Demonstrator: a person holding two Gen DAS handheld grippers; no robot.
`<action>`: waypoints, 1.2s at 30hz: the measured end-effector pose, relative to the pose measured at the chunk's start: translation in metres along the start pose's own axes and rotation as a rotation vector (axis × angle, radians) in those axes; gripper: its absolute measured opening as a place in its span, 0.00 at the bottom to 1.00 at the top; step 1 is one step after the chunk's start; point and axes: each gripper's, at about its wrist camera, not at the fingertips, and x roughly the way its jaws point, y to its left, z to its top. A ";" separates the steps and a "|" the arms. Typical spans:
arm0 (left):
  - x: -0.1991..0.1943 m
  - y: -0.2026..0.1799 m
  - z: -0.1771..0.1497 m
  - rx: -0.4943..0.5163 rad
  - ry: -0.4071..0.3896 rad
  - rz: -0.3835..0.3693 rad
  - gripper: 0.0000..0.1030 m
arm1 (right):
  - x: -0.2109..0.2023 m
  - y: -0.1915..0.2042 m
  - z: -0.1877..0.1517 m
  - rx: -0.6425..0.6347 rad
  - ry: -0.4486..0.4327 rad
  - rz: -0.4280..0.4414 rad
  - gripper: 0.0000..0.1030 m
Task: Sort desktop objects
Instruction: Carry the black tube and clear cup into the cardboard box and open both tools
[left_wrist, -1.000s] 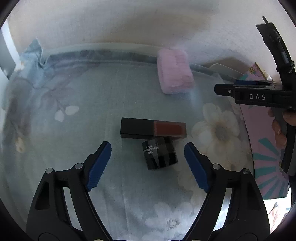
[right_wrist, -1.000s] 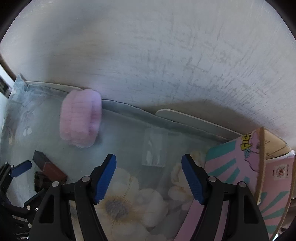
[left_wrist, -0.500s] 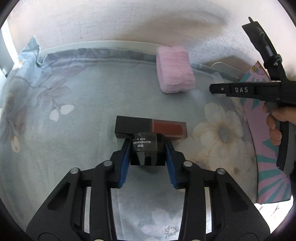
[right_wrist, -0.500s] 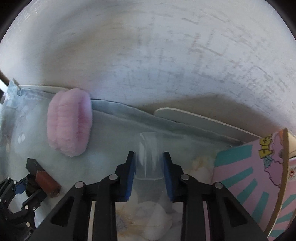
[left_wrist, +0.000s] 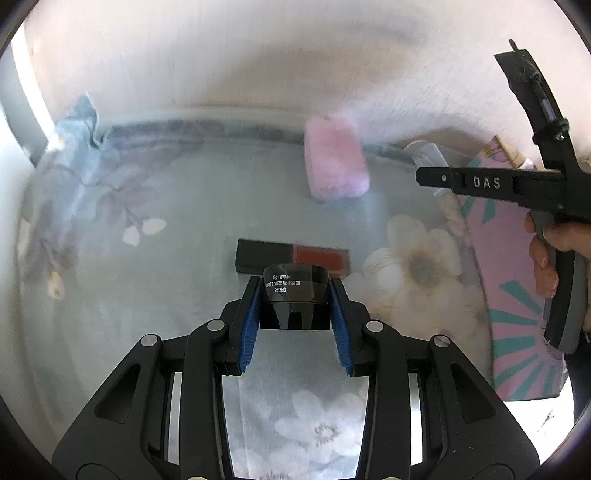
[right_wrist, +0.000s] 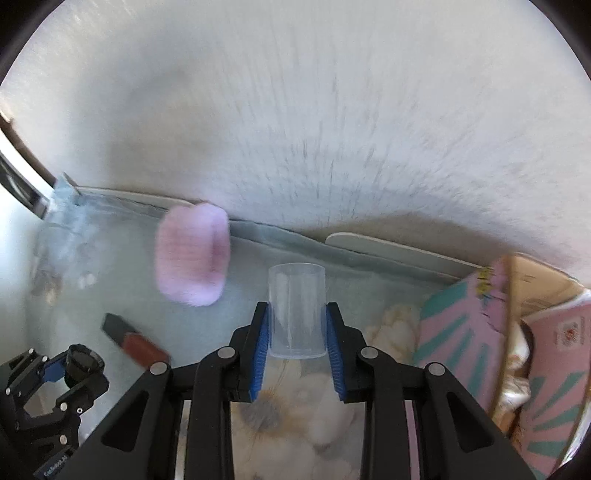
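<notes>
Clamping black jar, left hand-held gripper; rt view only: right hand-held gripper pinching clear cup.

Pale wall; floral tablecloth

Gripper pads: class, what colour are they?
Blue pads, clearest in the left wrist view, pressing a small black jar.

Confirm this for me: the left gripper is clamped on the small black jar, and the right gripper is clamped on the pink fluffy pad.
Half right. The left gripper is clamped on the small black jar, as the left wrist view shows. But the right gripper is clamped on the clear plastic cup, not the pink fluffy pad, which lies apart on the floral cloth in the right wrist view.
</notes>
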 end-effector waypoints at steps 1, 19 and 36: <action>-0.006 -0.003 0.003 0.011 0.001 -0.003 0.31 | -0.014 -0.008 -0.002 0.004 -0.020 0.002 0.26; -0.072 -0.099 0.067 0.231 -0.052 -0.170 0.31 | -0.127 -0.091 -0.054 0.215 -0.104 -0.054 0.26; -0.028 -0.251 0.076 0.491 0.048 -0.340 0.31 | -0.147 -0.155 -0.145 0.422 -0.056 -0.134 0.26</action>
